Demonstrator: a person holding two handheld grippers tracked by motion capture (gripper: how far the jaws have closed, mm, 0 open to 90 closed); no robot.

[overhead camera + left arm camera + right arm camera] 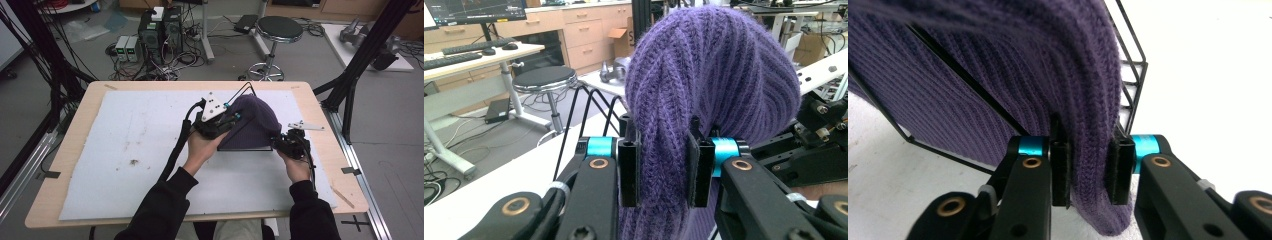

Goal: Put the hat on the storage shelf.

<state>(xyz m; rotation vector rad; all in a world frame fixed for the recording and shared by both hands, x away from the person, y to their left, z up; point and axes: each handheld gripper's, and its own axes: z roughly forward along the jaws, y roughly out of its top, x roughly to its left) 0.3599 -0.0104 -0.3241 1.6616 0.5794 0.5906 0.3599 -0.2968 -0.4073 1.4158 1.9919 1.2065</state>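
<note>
High view: purple ribbed knit beanie [255, 122] draped over black wire rack [245, 148], toward table's far right edge. Left gripper [666, 172] and right gripper [1088, 167] each pinching a fold. Soft, light, stretchy; best gripped at bunched hem.

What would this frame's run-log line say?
left tool: shut on purple knit hat | right tool: shut on hat's other edge | hat: draped over black wire rack | surface: white mat

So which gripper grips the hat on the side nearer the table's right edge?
The right gripper, pinching the purple knit hat at its right corner; the left gripper clamps its left side.
</note>
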